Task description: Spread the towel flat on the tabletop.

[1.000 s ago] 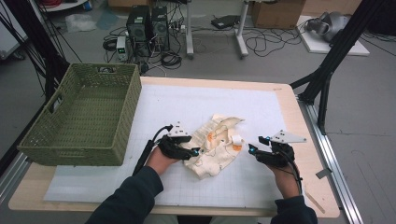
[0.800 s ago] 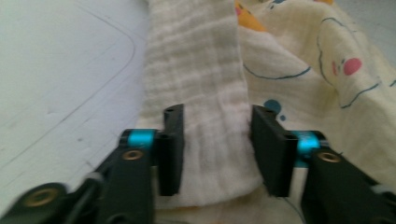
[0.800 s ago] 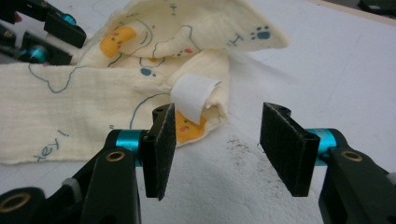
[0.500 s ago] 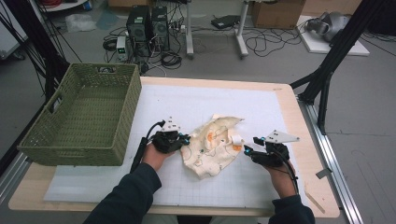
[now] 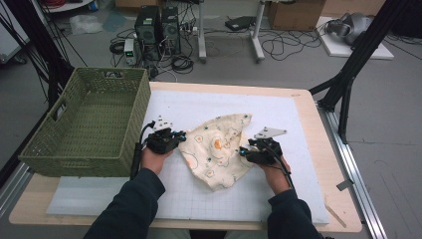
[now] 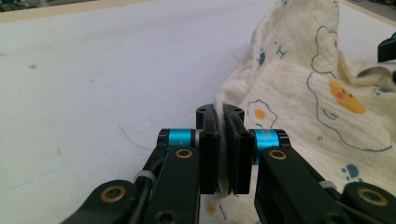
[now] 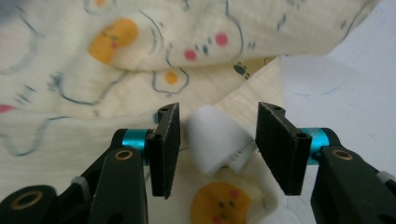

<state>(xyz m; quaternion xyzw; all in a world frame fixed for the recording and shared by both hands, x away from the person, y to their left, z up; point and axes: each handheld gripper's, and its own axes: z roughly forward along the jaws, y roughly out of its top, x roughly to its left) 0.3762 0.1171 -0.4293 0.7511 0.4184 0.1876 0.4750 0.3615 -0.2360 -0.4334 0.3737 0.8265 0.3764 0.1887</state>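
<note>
Fingers, left: pressed together on the near left edge of the cloth [image 6: 299, 116]; in the left gripper view a thin fold of the fabric stands up between the two black pads [image 6: 211, 135], so the left gripper [image 5: 175, 140] is pinching it.
Fingers, right: spread, with a gap on either side of a small white tag [image 7: 217, 140] sewn to the cloth's edge; the right gripper [image 5: 245, 152] has just been closing, and neither pad touches the tag or the fabric yet.
Cloth position: a cream piece printed with fried eggs, lying crumpled and partly folded over itself on the white mat [image 5: 298, 119] at the middle of the table [image 5: 318, 99], between the two hands.
Cloth long axis: it runs on a slant in the high view, from the far right corner down towards the person.
Key relation: the tagged edge lies straight ahead of the right fingers and between them, so a squeeze alone should catch it, by my reading; no reach looks needed.
Nearer hand: the left already holds its side; the right is just at its side, not yet gripping.
Basket: a green woven basket [image 5: 84, 124] stands at the table's left, beyond the left hand and apart from the cloth.
Likely step: securing a second hold so the cloth can be lifted or spread.
</note>
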